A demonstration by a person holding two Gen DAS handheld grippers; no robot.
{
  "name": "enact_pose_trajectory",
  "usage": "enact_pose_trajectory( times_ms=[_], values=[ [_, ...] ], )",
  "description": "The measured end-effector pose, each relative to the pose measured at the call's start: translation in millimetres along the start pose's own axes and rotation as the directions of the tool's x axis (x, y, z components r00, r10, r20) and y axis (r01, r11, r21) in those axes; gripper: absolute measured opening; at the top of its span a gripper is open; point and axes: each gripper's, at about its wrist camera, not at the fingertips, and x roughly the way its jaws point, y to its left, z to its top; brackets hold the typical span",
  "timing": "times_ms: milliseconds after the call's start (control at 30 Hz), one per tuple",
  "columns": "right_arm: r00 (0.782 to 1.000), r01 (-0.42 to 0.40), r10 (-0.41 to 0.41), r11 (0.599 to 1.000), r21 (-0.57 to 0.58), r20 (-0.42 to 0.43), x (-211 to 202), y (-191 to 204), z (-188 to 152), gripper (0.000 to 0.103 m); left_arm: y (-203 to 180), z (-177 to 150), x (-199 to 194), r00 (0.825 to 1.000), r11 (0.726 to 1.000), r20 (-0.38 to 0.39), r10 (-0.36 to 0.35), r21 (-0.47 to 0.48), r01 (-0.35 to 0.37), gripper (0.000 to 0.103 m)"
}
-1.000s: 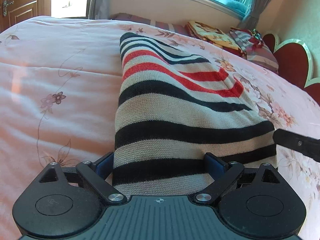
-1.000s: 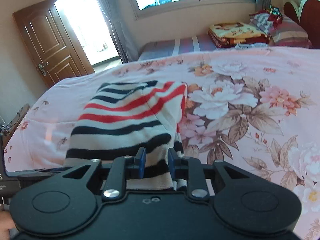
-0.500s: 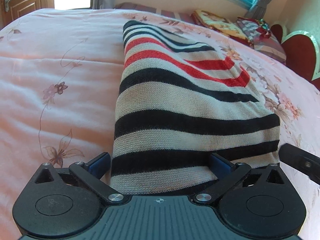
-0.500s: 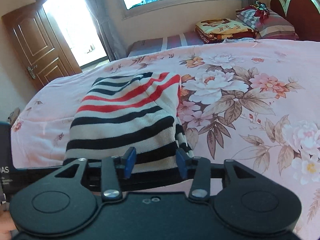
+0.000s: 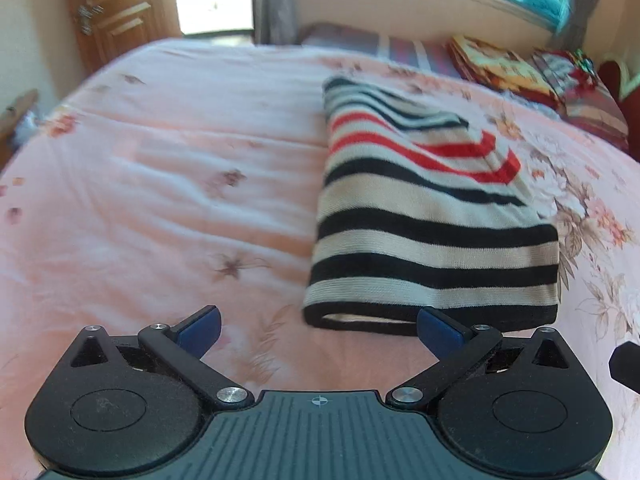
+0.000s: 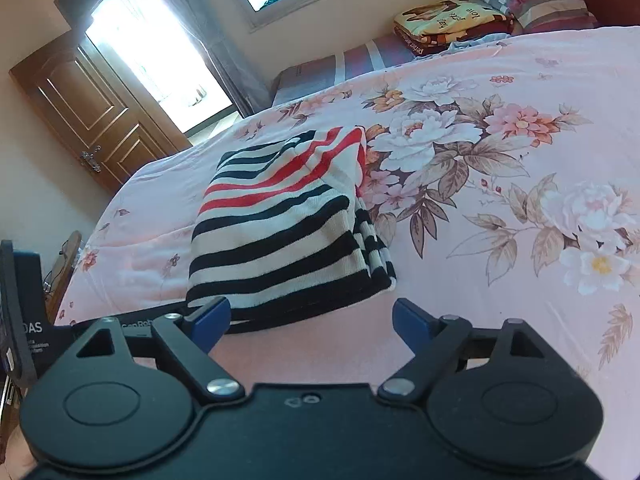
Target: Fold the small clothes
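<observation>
A small knit sweater (image 5: pixel 420 216) with black, cream and red stripes lies folded into a narrow bundle on the pink floral bedspread (image 5: pixel 160 200). In the left wrist view my left gripper (image 5: pixel 318 326) is open and empty, just short of the sweater's near hem and to its left. In the right wrist view the sweater (image 6: pixel 280 232) lies ahead and to the left of my right gripper (image 6: pixel 310 318), which is open and empty. Its left fingertip (image 6: pixel 210 316) is beside the near hem. Part of the left gripper (image 6: pixel 20 320) shows at the left edge.
Folded blankets (image 6: pixel 444 24) and striped pillows (image 6: pixel 552 4) lie at the head of the bed under the window. A wooden door (image 6: pixel 92 120) stands beyond the bed's far side. The bed's left edge (image 5: pixel 24 128) drops off near a bedside object.
My right gripper opened and let go of the sweater's hem. Both grippers drew back from the sweater, the left one also shifting left, so the sweater lies free on the bed.
</observation>
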Motion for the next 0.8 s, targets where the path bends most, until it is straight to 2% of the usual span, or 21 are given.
enact_pose_trajectory(
  times_ms=[133, 233, 300, 467, 633, 800],
  values=[
    [1.0, -0.017, 0.018, 0.998, -0.059, 0.013, -37, 3, -11, 0.091, 8, -21, -52, 0.994, 0.998, 0.09, 0.054, -0.017, -0.053, 0.103],
    [0.998, -0.036, 0.042, 0.992, -0.121, 0.049, -71, 7, -22, 0.098, 7, -37, -86, 0.991, 0.997, 0.107, 0.075, 0.006, -0.076, 0.103],
    [0.996, -0.036, 0.048, 0.986, -0.16, 0.071, -92, 11, -30, 0.098, 5, -50, -111, 0.988, 0.997, 0.131, 0.078, -0.001, -0.079, 0.103],
    [0.981, 0.07, -0.019, 0.963, -0.261, 0.193, -143, 24, -56, 0.102, -2, -84, -171, 0.98, 0.998, 0.187, 0.068, -0.018, -0.066, 0.103],
    [0.955, 0.157, -0.077, 0.951, -0.266, 0.287, -190, 24, -77, 0.102, -13, -113, -222, 0.976, 0.999, 0.215, 0.033, 0.013, -0.037, 0.103],
    [0.931, 0.17, -0.07, 0.952, -0.254, 0.358, -226, 22, -89, 0.102, -19, -139, -259, 0.97, 1.0, 0.242, 0.007, 0.012, -0.01, 0.103]
  ],
)
